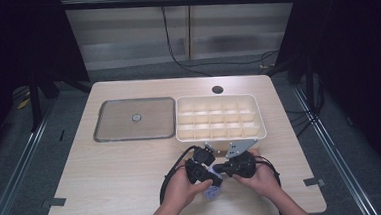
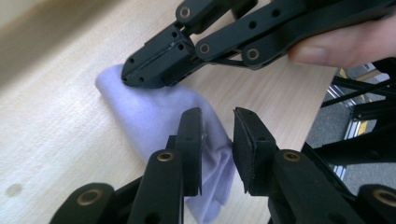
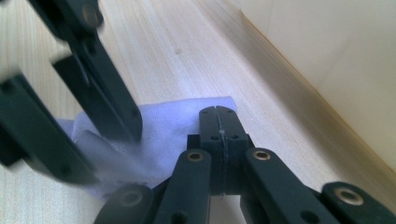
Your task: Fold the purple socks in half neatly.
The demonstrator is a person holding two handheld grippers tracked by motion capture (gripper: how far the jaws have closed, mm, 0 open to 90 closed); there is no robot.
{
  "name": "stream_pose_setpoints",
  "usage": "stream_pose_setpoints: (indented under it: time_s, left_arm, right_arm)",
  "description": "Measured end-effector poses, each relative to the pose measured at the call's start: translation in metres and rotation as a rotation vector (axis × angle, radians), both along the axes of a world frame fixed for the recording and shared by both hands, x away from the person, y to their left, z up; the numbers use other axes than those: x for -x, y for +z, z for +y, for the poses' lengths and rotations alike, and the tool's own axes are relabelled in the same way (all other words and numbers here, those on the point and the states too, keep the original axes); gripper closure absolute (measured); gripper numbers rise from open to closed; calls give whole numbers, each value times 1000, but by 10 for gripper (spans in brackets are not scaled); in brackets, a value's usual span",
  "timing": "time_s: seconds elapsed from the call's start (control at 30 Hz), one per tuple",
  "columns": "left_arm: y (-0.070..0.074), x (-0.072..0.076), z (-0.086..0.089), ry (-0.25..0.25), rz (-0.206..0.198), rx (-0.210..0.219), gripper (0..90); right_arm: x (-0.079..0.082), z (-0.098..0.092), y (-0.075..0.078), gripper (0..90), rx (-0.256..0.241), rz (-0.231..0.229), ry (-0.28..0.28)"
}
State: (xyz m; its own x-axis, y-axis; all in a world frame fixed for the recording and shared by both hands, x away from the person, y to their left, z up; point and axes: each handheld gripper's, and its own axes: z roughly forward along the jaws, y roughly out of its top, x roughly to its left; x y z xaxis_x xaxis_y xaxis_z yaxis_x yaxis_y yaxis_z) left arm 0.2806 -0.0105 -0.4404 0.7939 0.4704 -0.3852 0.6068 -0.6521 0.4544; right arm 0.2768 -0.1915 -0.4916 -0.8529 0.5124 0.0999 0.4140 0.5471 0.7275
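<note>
**Cloth half hidden under two grippers**

High view: hands cover most of the small pale lilac folded cloth (image 1: 214,190), low centre on the wooden counter (image 1: 117,167).

Left gripper view: the left hand-held gripper (image 2: 217,144) gapes, empty, over the cloth (image 2: 154,116).

Right gripper view: the right hand-held gripper (image 3: 217,113) is clamped tight on the cloth's (image 3: 173,126) edge, its left part blurred.

Both forearms come in from the near edge of the high view and angle toward each other, the hands side by side. The left hand (image 1: 183,188) wraps around the left tongs (image 1: 214,177), which point inward to the right. The right hand (image 1: 263,179) grips the right tongs (image 1: 221,168), which point inward to the left, so the two tips meet between the hands.

In the left gripper view, the left tongs (image 2: 218,140) stand with a clear gap between the jaws. In the right gripper view, the right tongs (image 3: 218,122) have their jaws pressed flat together. A fingertip (image 2: 345,44) of the right hand rests on the linkage of the right tongs.
</note>
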Motion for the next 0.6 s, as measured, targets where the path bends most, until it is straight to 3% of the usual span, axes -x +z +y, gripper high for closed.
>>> stream_pose_setpoints:
  time_s: [0.1,0.2,0.37,0.47,0.6]
  left_arm:
    - [9,-4,5,20,-24,14,735]
    - [10,-7,6,39,-33,-4,752]
    - [-8,-2,1,23,12,-16,754]
    - [-19,4,-3,0,7,-36,754]
    - [-24,12,-5,-3,-34,-48,779]
  right_arm:
    - [0,-1,0,900,1,-1,1]
    - [0,-2,0,900,-2,-2,0]
    - [1,-2,-1,900,-1,1,-4]
    - [0,-3,-2,900,-5,-7,-1]
    - [2,-3,-2,900,3,-14,4]
